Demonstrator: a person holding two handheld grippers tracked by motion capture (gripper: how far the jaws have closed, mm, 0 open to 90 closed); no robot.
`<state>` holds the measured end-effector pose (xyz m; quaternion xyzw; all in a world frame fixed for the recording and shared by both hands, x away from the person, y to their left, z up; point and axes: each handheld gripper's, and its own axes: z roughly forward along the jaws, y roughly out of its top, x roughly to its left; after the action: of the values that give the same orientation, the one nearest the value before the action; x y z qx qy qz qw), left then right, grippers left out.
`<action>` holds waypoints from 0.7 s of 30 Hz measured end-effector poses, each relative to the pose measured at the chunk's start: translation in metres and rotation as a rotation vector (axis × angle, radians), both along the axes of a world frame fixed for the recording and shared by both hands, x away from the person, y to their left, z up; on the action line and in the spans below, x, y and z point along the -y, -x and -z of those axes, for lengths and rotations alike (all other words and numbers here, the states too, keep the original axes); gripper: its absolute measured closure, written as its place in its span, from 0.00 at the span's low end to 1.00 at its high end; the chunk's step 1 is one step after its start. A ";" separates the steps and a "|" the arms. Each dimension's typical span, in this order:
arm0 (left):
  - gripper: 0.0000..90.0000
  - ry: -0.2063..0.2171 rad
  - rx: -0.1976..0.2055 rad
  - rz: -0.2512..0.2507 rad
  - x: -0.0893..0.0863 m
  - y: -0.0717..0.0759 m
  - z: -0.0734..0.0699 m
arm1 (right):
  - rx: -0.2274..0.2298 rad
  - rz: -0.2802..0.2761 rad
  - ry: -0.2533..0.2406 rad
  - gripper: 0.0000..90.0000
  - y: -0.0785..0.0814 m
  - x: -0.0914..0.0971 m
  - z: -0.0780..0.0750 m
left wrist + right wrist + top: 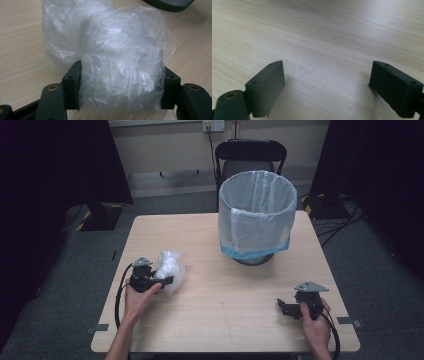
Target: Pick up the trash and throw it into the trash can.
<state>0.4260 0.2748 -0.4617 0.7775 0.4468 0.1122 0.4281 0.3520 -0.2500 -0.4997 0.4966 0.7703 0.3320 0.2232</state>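
Your left tool [167,281] is clamped on the crumpled clear plastic bag [170,269], which lies at the left of the light wooden table [225,320]; your right tool [284,307] rests empty with jaws apart. Expect the bag to be light, soft and slippery. Grip the dense middle, not loose film.

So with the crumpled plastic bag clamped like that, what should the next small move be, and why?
Probably lift it off the table: the left hand-held gripper is shut on the crumpled plastic bag, which still rests on the wood, and the lined bin stands open beyond.
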 end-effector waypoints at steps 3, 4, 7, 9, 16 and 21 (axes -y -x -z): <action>0.41 0.044 0.006 0.005 0.000 0.001 -0.005 | 0.000 0.000 0.000 0.13 0.000 0.000 0.000; 0.41 0.057 0.019 0.013 0.001 0.002 -0.011 | 0.000 0.000 0.000 0.13 0.000 0.000 0.000; 0.41 0.019 0.053 0.018 0.005 0.004 -0.022 | 0.000 -0.001 0.000 0.13 0.000 0.000 0.000; 0.41 0.041 0.072 0.027 0.006 0.004 -0.029 | 0.000 -0.001 0.000 0.13 0.000 0.000 0.000; 0.41 0.109 0.106 0.037 0.010 0.004 -0.049 | 0.000 0.000 0.000 0.13 0.000 0.000 0.000; 0.41 0.122 0.151 0.051 0.014 0.003 -0.065 | 0.000 0.000 0.000 0.13 0.000 0.000 0.000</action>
<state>0.4227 0.2604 -0.3967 0.7503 0.3992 0.1322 0.5101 0.3520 -0.2500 -0.4997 0.4965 0.7703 0.3320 0.2232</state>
